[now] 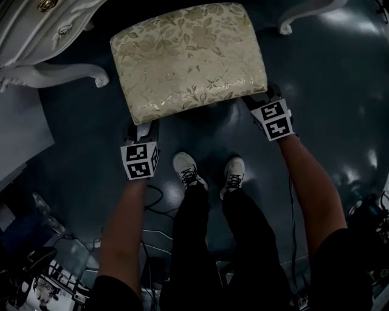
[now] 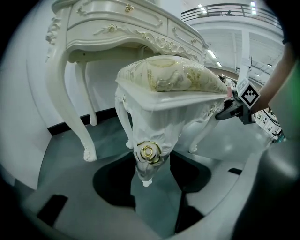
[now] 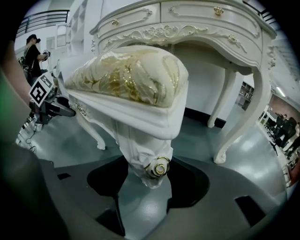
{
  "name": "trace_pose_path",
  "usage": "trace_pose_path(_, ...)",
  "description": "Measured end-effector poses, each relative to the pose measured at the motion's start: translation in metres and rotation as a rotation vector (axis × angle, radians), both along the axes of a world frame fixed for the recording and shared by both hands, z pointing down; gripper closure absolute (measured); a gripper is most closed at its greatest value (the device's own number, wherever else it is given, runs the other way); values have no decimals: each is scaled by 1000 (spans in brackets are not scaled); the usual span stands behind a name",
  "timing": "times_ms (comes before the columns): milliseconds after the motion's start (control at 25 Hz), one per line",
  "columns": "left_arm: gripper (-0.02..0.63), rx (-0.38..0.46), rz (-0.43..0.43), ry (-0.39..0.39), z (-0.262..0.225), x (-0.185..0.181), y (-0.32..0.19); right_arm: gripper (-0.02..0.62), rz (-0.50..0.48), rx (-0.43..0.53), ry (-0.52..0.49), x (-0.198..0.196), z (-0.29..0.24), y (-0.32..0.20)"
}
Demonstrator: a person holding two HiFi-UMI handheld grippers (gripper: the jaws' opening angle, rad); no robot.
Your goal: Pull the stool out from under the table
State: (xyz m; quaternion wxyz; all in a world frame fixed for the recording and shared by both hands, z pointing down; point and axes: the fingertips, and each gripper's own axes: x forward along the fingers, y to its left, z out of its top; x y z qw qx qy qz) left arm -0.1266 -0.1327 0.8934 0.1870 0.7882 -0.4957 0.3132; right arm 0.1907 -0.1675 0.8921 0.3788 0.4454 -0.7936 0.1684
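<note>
The low stool (image 1: 188, 58) with a cream and gold floral cushion and white carved legs is standing in the upper middle of the head view. Its far part is lying between the curled front feet of the white carved table (image 1: 36, 36) with gold knobs, and its near part is reaching out towards the person.

The left gripper (image 1: 144, 129) is sitting at the lower left corner of the stool. In the left gripper view its two dark jaws are pressing on both sides of the corner leg, just at the gold rose. The right gripper (image 1: 261, 100) is sitting at the lower right corner, and in the right gripper view its jaws are pinching the other near leg in the same manner.

The dark grey-blue glossy floor (image 1: 328, 73) is reflecting lights. The person's white shoes (image 1: 188, 170) are standing just below the stool in the frame, and dark cables (image 1: 155, 200) are lying at the lower left. The gripper views are showing a bright hall with white walls, a railing (image 2: 225, 9) at the upper right, and a distant person (image 3: 33, 51) at the upper left.
</note>
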Motion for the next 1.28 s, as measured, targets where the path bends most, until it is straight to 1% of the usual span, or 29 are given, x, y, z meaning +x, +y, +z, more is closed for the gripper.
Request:
trace_pose_path(120,365,20,-19,-14,1,1,-1,321,-12,16,-18,0,5,-5)
trace_pose_path(240,364,22,-30,-18,1,0,-3,321,-18,16,-20,-1,6,-8)
trace_pose_path(400,364,-28,-8,12,0,0,-1,321,8,-42,8,0,-5,3)
trace_pose_path(520,364,-41,0,25,1,1,-2,321,20,-53,18,0,-9,4)
trace_pose_path(840,364,-44,16,-5,3,-1,0,321,5,-66,22,5,-4,8)
trace_pose_path(1120,364,-37,-28,-5,2,2,0,321,-9,-68,9,7,-5,6)
trace_pose_path(1280,364,-30,-28,-19,3,0,1,321,-9,-66,-22,1,-9,5)
